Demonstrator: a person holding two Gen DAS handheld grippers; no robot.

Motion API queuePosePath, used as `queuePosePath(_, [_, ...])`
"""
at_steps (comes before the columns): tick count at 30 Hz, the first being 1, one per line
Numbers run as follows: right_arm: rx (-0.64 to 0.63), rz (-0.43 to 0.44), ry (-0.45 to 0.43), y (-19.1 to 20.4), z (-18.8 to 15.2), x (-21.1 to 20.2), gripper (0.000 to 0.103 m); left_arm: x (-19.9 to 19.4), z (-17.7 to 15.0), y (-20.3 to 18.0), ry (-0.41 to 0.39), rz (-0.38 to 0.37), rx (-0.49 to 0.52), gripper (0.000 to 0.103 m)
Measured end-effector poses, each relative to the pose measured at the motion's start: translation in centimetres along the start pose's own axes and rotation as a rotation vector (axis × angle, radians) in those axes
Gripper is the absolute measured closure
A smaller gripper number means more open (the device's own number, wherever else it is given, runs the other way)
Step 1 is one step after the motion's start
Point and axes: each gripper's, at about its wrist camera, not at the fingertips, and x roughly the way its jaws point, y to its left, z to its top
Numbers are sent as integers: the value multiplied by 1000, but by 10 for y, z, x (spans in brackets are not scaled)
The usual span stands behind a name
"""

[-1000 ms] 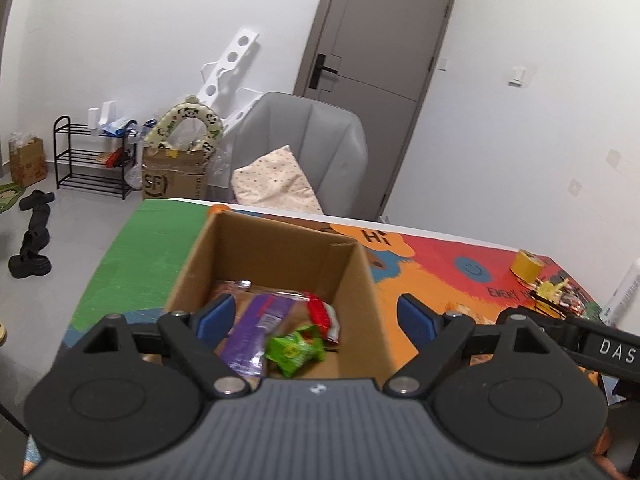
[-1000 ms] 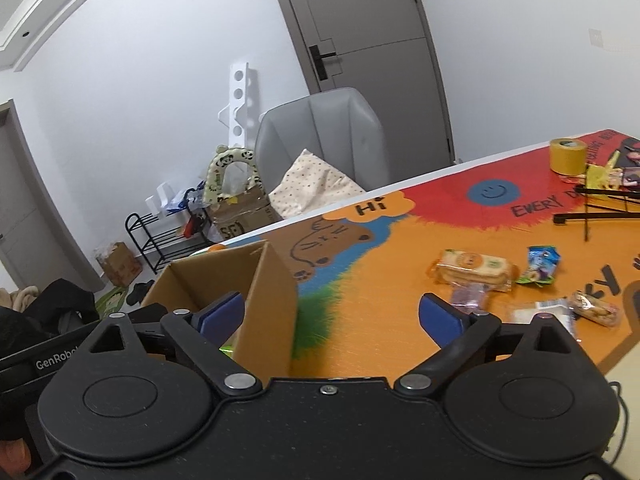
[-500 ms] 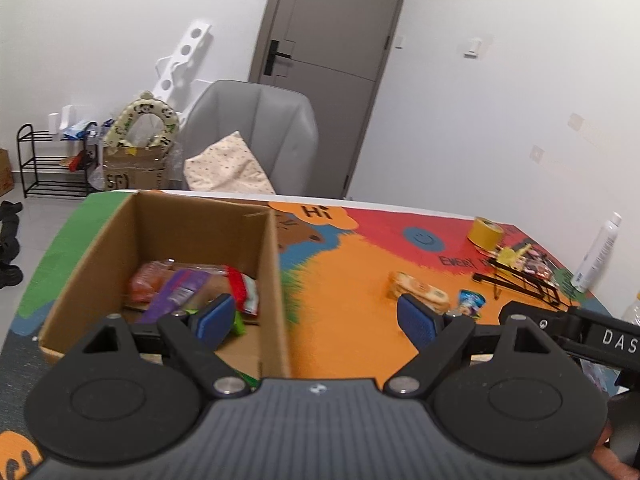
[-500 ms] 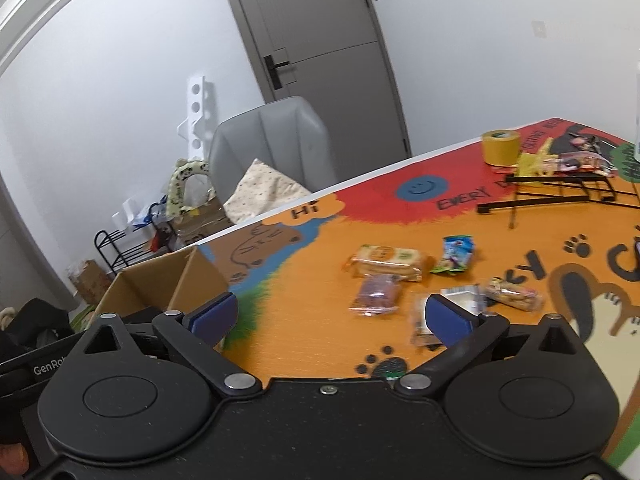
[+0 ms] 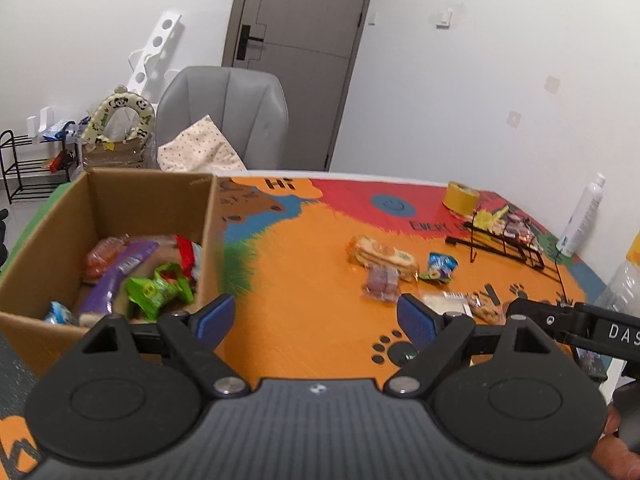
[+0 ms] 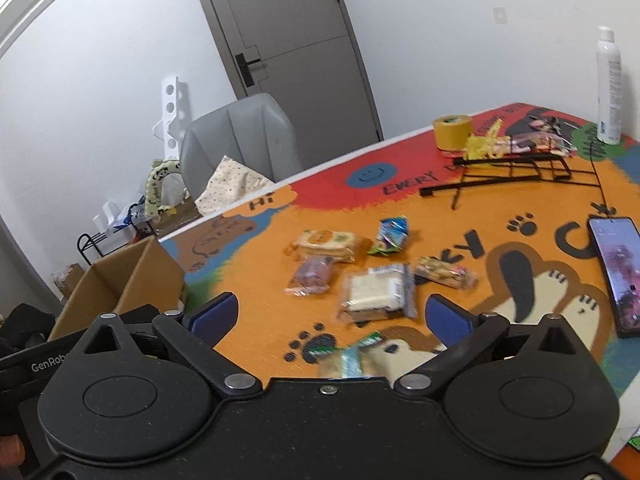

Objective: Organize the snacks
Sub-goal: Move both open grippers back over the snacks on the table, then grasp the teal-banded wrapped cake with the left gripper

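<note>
An open cardboard box (image 5: 152,200) stands at the left of the table, with a purple bar (image 5: 120,272), a green packet (image 5: 160,288) and other snacks inside. Loose on the orange mat lie a biscuit pack (image 6: 326,242), a blue packet (image 6: 392,234), a purple packet (image 6: 312,276), a sandwich pack (image 6: 376,292), a nut bar (image 6: 444,272) and a green-white packet (image 6: 352,356). My left gripper (image 5: 316,320) is open and empty, just right of the box's near corner. My right gripper (image 6: 332,316) is wide open and empty, short of the sandwich pack.
At the far right stand a yellow tape roll (image 6: 452,132), a black wire rack (image 6: 516,164) with packets and a white bottle (image 6: 608,84). A phone (image 6: 616,272) lies at the right edge. A grey chair (image 5: 224,116) stands behind the table.
Both views have swung right, from the box toward the loose snacks on the mat. The right jaws stand a little wider than before. Neither gripper has taken hold of anything.
</note>
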Motion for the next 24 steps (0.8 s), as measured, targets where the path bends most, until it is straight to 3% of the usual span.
queuePosePath(24, [77, -66, 23, -78, -7, -5, 0, 41, -28, -76, 111, -74, 93, 16])
